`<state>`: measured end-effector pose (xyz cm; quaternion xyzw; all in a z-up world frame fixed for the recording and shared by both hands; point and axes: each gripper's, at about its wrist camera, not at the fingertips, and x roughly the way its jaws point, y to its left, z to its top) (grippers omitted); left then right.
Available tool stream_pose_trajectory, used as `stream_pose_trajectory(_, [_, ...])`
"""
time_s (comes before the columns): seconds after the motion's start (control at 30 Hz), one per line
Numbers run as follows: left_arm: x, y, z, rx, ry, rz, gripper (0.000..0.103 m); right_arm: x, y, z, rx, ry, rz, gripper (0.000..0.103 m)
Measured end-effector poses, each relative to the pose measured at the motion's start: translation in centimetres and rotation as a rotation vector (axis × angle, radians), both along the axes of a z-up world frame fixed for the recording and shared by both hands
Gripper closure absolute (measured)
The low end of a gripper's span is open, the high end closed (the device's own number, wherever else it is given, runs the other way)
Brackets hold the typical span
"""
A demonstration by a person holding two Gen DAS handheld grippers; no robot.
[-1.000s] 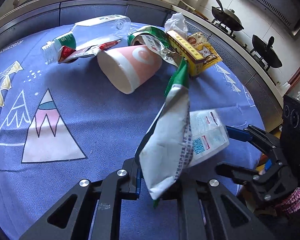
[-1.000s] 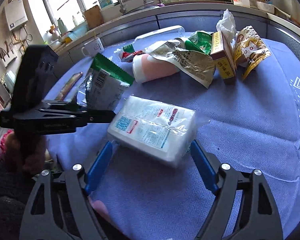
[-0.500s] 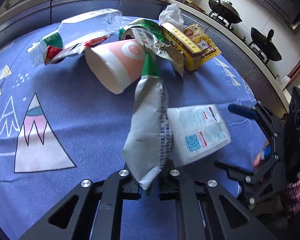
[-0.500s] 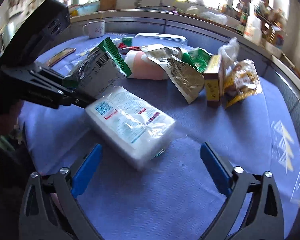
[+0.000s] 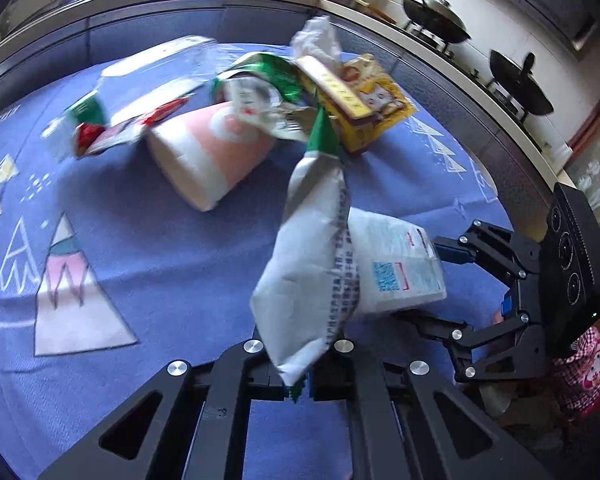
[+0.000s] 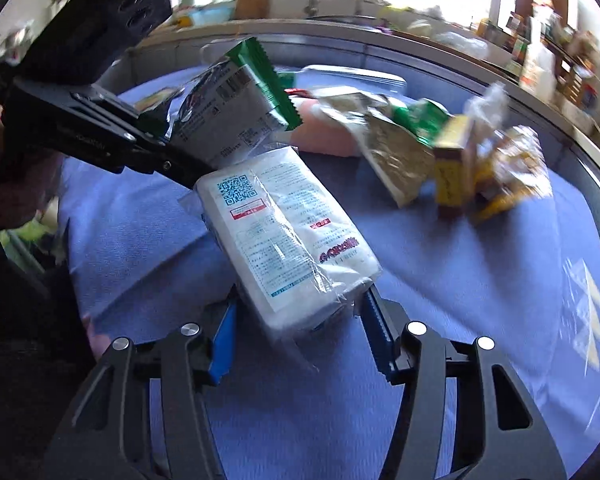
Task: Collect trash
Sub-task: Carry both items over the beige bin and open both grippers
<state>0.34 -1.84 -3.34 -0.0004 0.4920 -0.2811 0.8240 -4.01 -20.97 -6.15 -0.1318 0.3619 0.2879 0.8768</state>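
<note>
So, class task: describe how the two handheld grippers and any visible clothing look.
Both are black linkage frames with silver round rivets. The right gripper has blue ribbed finger pads. The left gripper carries a black boxy body with round recesses, seen from the right wrist view. A pink-and-white checked sleeve shows by the right gripper.

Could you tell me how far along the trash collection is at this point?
Nothing looks binned yet. In hand: the left gripper is shut on a green-and-silver snack bag, and the right gripper is closing around a white tissue pack. Left on the table: pink paper cup, plastic bottle, yellow box and wrappers.
</note>
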Motion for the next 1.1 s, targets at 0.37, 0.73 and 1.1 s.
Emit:
stream_pose_trajectory(0.37, [3.6, -18.4, 3.1, 0.011, -0.065, -0.353, 0.097, -1.3, -17.9, 2.1, 0.163, -0.066, -0.552, 0.048])
stream_pose_trajectory(0.73, [10.3, -43.9, 1.9, 0.097, -0.015, -0.557, 0.075, 2.3, -38.5, 0.1, 0.258, -0.037, -0.977, 0.038])
stream_pose_trajectory(1.1, [7.9, -40.2, 3.0, 0.111, -0.193, -0.421, 0.035, -0.5, -39.3, 0.6, 0.362, -0.114, -1.009, 0.026])
